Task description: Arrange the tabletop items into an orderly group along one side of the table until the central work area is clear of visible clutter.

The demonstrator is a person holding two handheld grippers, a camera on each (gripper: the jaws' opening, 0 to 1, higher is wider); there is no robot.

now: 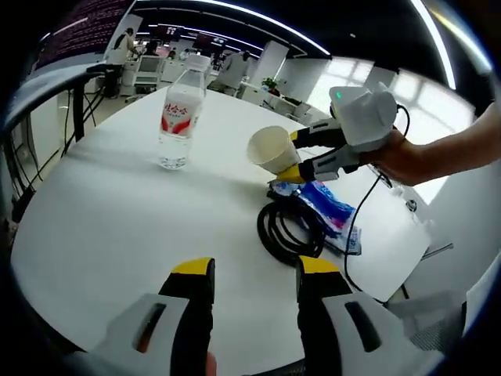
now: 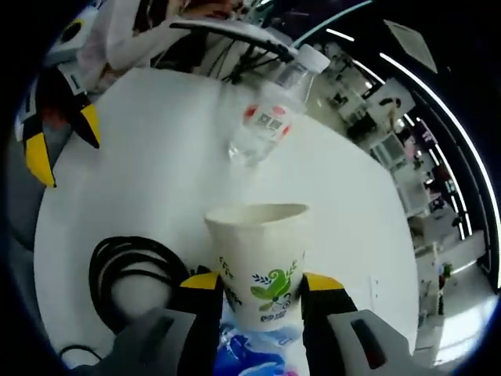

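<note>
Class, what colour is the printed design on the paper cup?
Green, on the cream paper cup, clearest in the right gripper view.

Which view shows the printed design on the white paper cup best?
The right gripper view: the white paper cup stands close, upright between the right claw tips, its green print facing the camera. In the left gripper view the cup lies sideways, showing only its open mouth.

Cup (image 1: 273, 148) above cable coil (image 1: 290, 231), wrapper (image 1: 333, 211) beside; bottle (image 1: 180, 117) apparently apart.
</note>
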